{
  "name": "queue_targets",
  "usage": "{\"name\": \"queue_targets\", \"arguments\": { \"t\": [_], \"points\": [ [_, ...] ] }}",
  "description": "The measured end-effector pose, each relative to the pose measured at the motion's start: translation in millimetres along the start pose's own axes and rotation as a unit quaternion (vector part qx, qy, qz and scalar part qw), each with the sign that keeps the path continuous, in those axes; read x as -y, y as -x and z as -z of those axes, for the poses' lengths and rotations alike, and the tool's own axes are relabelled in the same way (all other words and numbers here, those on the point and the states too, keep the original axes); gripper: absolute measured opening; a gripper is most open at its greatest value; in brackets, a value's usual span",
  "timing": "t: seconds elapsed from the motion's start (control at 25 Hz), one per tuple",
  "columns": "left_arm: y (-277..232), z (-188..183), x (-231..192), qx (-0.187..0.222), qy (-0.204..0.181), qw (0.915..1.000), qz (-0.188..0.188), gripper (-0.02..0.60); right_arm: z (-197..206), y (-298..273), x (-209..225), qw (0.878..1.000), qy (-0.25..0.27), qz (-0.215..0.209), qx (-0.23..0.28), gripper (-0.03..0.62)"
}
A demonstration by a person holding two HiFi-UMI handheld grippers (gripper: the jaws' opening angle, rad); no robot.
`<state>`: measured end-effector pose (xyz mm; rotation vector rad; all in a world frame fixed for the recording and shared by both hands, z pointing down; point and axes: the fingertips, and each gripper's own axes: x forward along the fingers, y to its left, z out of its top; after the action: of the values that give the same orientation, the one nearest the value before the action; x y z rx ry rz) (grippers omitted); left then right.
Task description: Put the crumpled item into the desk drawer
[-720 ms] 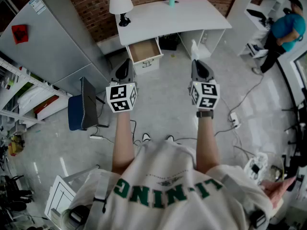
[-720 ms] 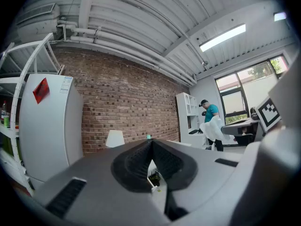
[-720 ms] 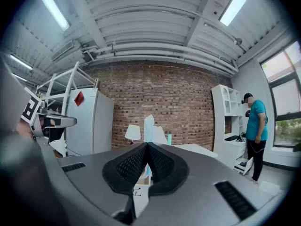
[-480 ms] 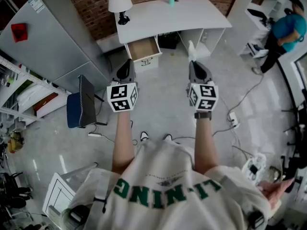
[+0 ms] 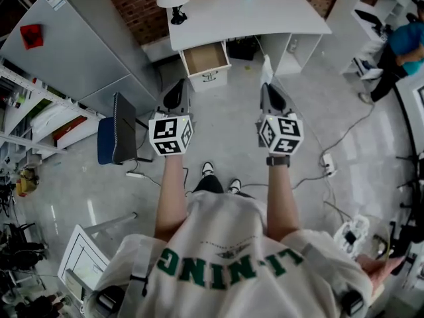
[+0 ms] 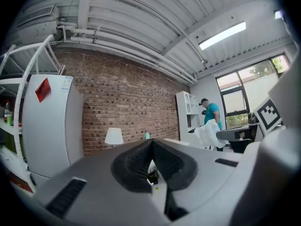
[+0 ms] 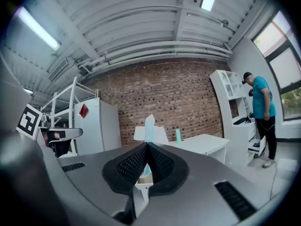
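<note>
Right gripper [image 5: 268, 86] still pinches the crumpled item [image 5: 267, 67]; drawer [image 5: 205, 56] appears higher.

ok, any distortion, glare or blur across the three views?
Head view: sharp, wide-angle bend curves the desk edge. Left gripper view: fisheye, black corners, ceiling light blown out. Right gripper view: same fisheye, crumpled item at the jaws slightly soft.
</note>
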<state>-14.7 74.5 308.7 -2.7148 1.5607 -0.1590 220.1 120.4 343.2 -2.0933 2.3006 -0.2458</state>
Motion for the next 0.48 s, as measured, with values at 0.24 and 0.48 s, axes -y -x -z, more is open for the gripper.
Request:
{"name": "queue_targets", "arguments": {
  "t": [0.24,0.48],
  "points": [
    [-18.8,20.4,-14.2,-0.009,0.007,0.9999,0.0,-0.002,16.2,-24.8,-7.8,1.0,0.001,-0.01,-0.012,0.003],
    [-64.4,30.0,-42.6,-0.009,0.014,0.9999,0.004,-0.002,18.9,-71.7,-5.2,1.0,0.024,0.007,-0.017,0.003]
  ]
}}
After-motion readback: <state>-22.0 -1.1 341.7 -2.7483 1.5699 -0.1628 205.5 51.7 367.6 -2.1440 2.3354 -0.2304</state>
